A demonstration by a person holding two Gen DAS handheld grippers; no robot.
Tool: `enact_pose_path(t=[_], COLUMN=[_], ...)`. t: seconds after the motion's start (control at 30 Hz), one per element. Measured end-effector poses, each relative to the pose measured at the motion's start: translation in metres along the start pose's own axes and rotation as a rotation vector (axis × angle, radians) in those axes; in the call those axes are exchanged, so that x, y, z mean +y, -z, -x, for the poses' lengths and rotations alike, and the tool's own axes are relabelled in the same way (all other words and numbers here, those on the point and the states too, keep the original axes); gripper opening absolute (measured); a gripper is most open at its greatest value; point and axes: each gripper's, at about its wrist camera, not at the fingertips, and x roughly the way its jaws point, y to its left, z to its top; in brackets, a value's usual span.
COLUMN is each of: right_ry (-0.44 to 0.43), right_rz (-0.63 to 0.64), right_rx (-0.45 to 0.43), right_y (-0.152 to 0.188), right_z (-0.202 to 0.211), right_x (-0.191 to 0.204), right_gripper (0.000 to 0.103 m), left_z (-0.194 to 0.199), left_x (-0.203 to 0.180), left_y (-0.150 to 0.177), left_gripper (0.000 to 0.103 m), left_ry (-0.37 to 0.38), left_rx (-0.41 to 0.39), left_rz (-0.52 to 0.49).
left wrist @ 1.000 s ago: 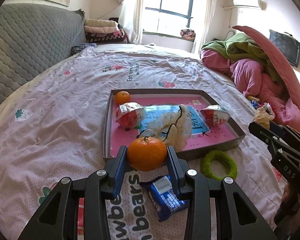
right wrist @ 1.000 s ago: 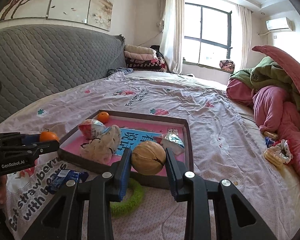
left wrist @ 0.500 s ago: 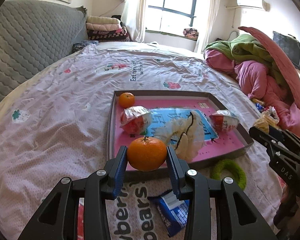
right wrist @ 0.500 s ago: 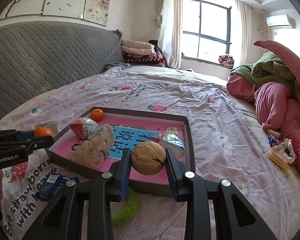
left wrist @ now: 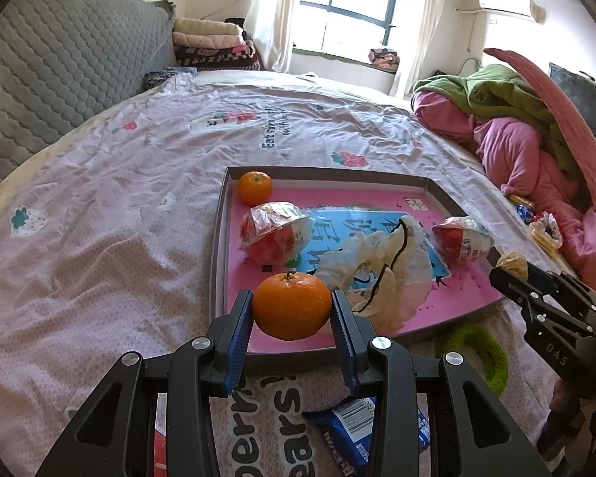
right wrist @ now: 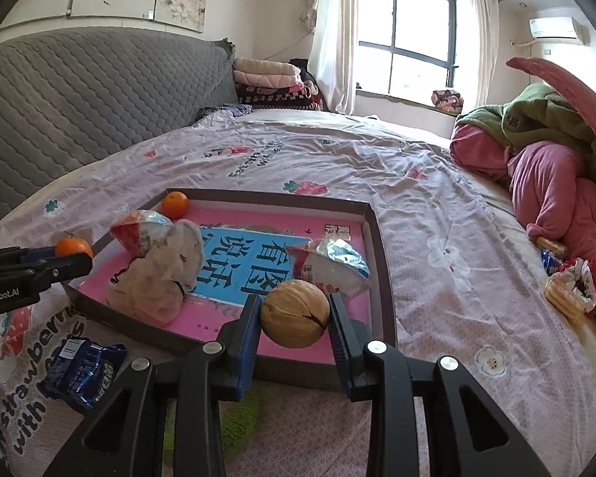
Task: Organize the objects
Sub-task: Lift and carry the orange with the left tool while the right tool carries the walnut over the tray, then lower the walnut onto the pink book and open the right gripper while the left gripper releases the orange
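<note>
The left gripper (left wrist: 292, 308) is clamped on a round orange mandarin with a green stem (left wrist: 292, 305), its blue ribbed pads pressing both sides; the fruit hangs just over the near left corner of the shallow grey-walled cardboard tray with a pink floor (left wrist: 217, 246). The right gripper (right wrist: 296, 314) is closed on a round tan walnut with a dark crack (right wrist: 296, 314), held just above the tray's near right part, inside its near wall. Both grippers point forward and downward toward the tray.

Nearest, on the pink strawberry-print bedsheet (left wrist: 99, 218) in front of the tray's near wall, lie a blue foil snack packet (right wrist: 81, 371) and a fuzzy green ring (left wrist: 484, 353), the ring touching or just beside the wall.

Inside the tray, a crumpled cream plastic bag with dark trim (left wrist: 381, 274) takes the near middle. Bare pink floor stays open along the near edge on either side of it. Behind it a red-and-silver wrapped snack (left wrist: 274, 234) sits by the left wall and a second wrapped snack (left wrist: 463, 238) by the right wall. A second small mandarin (left wrist: 254, 187) rests in the far left corner. The far right corner is open.

Beyond the tray the sheet runs open to folded blankets (right wrist: 270, 83) at the window; a heap of pink and green bedding (right wrist: 556, 167) crowds the bed's right edge.
</note>
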Motion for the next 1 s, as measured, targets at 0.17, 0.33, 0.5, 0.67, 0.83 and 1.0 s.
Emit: enact_pose_path(t=[0.17,0.33,0.5,0.67,0.83,1.0], right_ry=[-0.002,-0.003,-0.002,0.001,-0.003,-0.004], right_rz=[-0.006,-0.005,-0.003,-0.012,-0.014,-0.026], right_rx=[0.016,0.032,0.047,0.063,0.081,0.105], right_y=[0.001,0.000,-0.001,-0.001,0.000,0.000], right_z=[-0.006,-0.013,-0.021,-0.028,-0.034,-0.038], right_x=[-0.002,-0.002,-0.001,-0.002,-0.004,-0.007], right_gripper=[0.034,0.034,0.034,0.034,0.034,0.034], left_z=[-0.004,-0.011,-0.019,-0.025,-0.032,-0.041], left_x=[0.000,0.002,0.004,0.005,0.006,0.006], left_y=[0.000,0.000,0.000,-0.001,-0.002,-0.002], left_gripper=[0.040,0.040,0.040,0.040,0.040,0.040], left_ry=[-0.004,-0.005,-0.003,-0.002,-0.001,-0.002], left_rx=[0.007,0.022,0.038,0.046,0.060,0.081], left_rz=[-0.003,0.004,0.010,0.016,0.020,0.019])
